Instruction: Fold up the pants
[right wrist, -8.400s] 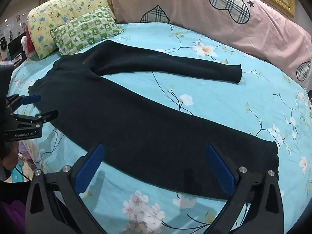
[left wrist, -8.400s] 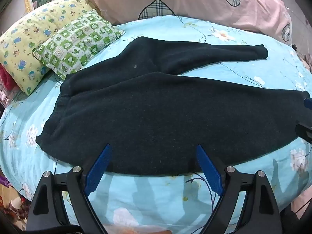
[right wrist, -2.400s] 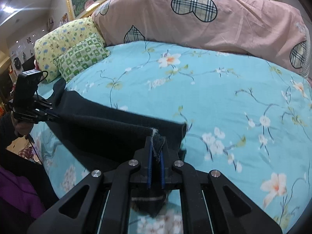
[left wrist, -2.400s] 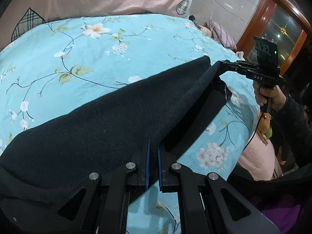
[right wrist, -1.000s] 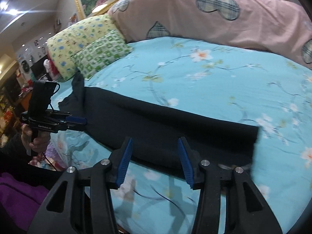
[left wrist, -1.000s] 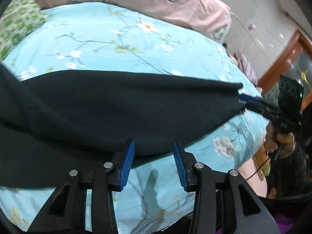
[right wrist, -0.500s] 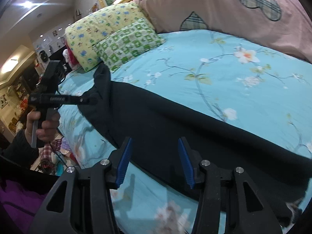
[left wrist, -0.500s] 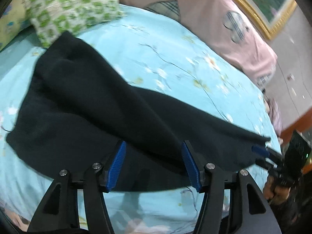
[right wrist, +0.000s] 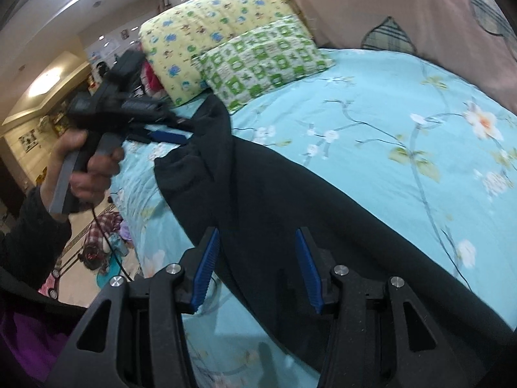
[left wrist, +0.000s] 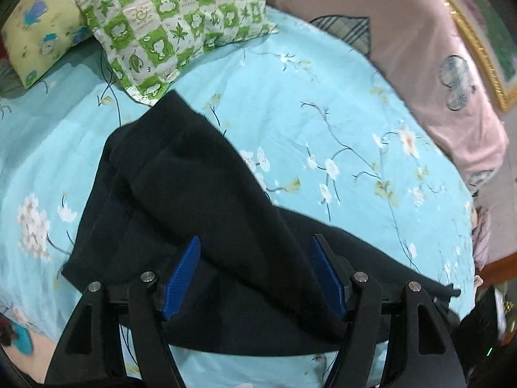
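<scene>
The black pants (left wrist: 206, 200) lie on the light blue floral bedsheet (left wrist: 323, 119), one leg laid over the other, waist end toward the pillows. My left gripper (left wrist: 255, 274) is open and empty above the middle of the pants. In the right wrist view the pants (right wrist: 290, 200) run from the pillows toward the lower right. My right gripper (right wrist: 257, 265) is open and empty over the leg part. The left gripper (right wrist: 168, 134) also shows there, held by a hand near the waist end, its fingers blurred.
A green checkered pillow (left wrist: 174, 22) and a yellow pillow (left wrist: 35, 32) lie at the head of the bed, with a long pink bolster (left wrist: 420, 58) behind. The bed edge drops to the floor (right wrist: 80, 245) at the left in the right wrist view.
Both grippers have swung toward the waist end of the pants. The left gripper's fingers have opened wider. The pants lie still.
</scene>
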{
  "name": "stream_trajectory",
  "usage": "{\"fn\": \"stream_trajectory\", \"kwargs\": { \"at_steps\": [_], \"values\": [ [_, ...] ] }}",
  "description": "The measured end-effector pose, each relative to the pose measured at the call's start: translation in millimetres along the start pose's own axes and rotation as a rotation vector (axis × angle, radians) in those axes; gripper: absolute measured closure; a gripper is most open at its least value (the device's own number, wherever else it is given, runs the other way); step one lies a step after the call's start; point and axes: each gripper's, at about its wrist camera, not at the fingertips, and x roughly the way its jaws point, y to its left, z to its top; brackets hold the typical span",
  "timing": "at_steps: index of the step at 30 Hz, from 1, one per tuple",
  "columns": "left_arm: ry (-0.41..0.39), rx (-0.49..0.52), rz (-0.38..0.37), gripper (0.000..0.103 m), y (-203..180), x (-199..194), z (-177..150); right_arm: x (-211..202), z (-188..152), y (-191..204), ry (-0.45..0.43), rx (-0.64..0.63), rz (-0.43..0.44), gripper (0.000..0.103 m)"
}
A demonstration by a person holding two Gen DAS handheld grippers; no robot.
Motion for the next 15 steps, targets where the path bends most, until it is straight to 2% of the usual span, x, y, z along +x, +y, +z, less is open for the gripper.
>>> {"fn": "stream_trajectory", "kwargs": {
  "at_steps": [2, 6, 9, 11, 12, 15],
  "values": [
    [0.049, -0.003, 0.053, 0.033, -5.7, 8.3, 13.1, 9.3, 4.8, 4.0, 0.02, -0.019, 0.007, 0.053],
    [0.154, 0.069, 0.179, 0.033, -22.8, 33.7, 32.3, 32.2, 12.6, 8.7, 0.071, -0.061, 0.024, 0.053],
    [0.189, 0.11, 0.257, 0.034, -29.6, 47.2, 38.7, 51.4, 15.7, 6.5, 0.111, -0.061, 0.05, 0.053],
    [0.196, 0.129, 0.294, 0.044, -31.4, 53.1, 40.0, 61.3, 16.0, 6.4, 0.129, -0.062, 0.06, 0.053],
    [0.202, 0.131, 0.296, 0.048, -30.6, 55.7, 40.5, 65.8, 14.8, 5.9, 0.137, -0.06, 0.061, 0.053],
    [0.211, 0.116, 0.276, 0.067, -24.8, 61.1, 38.9, 74.4, 14.3, 5.0, 0.148, -0.05, 0.078, 0.053]
  ]
}}
